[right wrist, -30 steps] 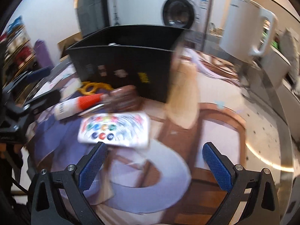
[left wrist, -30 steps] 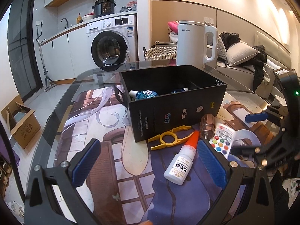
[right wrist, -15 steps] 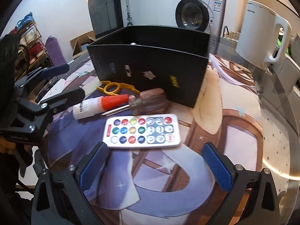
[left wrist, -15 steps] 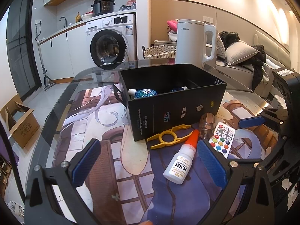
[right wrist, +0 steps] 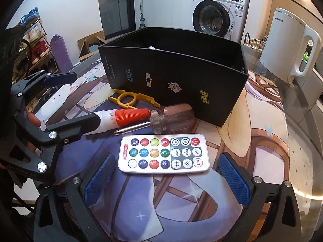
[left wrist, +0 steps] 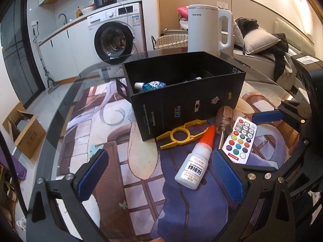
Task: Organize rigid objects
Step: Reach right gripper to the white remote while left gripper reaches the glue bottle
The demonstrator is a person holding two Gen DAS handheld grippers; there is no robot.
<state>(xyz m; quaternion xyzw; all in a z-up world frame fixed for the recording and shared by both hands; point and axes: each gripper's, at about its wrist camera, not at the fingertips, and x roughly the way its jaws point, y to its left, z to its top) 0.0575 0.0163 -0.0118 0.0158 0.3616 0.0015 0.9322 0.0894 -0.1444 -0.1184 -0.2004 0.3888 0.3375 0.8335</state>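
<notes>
A black open box [left wrist: 187, 92] [right wrist: 175, 76] stands mid-table with a blue-labelled bottle [left wrist: 151, 85] inside. In front of it lie a yellow plastic tool [left wrist: 181, 134] [right wrist: 131, 100], a white glue bottle with a red cap [left wrist: 194, 161] [right wrist: 121, 117], a clear-handled screwdriver [left wrist: 224, 119] [right wrist: 161, 118] and a white remote with coloured buttons [left wrist: 240, 139] [right wrist: 164, 153]. My left gripper [left wrist: 159, 173] is open and empty, just short of the glue bottle. My right gripper [right wrist: 165, 178] is open and empty, its fingers either side of the remote's near edge.
A white electric kettle [left wrist: 208, 30] [right wrist: 290, 44] stands behind the box on the glass table with its printed mat [left wrist: 113, 145]. A washing machine [left wrist: 117, 34], a wicker basket [left wrist: 171, 41], a sofa with pillows [left wrist: 260, 40] and a cardboard box on the floor [left wrist: 24, 131] lie beyond.
My right gripper has swung left and moved in on the remote, which now lies between its fingers. My left gripper has stayed nearly still.
</notes>
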